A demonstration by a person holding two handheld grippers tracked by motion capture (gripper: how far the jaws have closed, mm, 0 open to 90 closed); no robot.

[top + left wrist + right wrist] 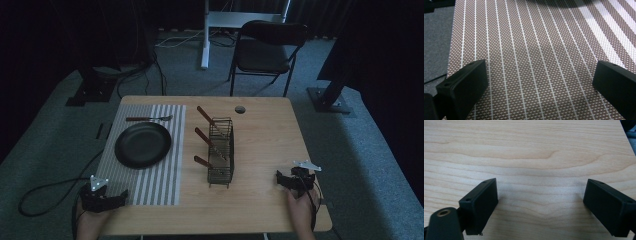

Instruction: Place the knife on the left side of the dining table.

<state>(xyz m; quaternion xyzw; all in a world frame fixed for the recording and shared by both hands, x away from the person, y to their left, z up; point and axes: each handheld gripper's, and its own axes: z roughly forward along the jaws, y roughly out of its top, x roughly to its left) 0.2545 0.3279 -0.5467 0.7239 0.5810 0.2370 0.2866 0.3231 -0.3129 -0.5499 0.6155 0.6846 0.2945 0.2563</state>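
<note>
A black plate [143, 144] lies on a striped placemat [160, 185] at the table's left. A fork [148, 118] with a brown handle lies on the mat behind the plate. A black wire rack [221, 151] stands mid-table, with three brown-handled utensils [204, 136] sticking out of its left side. My left gripper [121, 195] rests at the mat's near left corner, open, its jaws wide over the weave [536, 62]. My right gripper [280, 179] rests near the table's front right, open over bare wood [541, 170].
The wooden table [265, 145] has a round cable hole [240, 109] at the back. A folding chair [265, 50] stands behind the table on grey carpet. Cables [45, 197] trail off to the left of the table.
</note>
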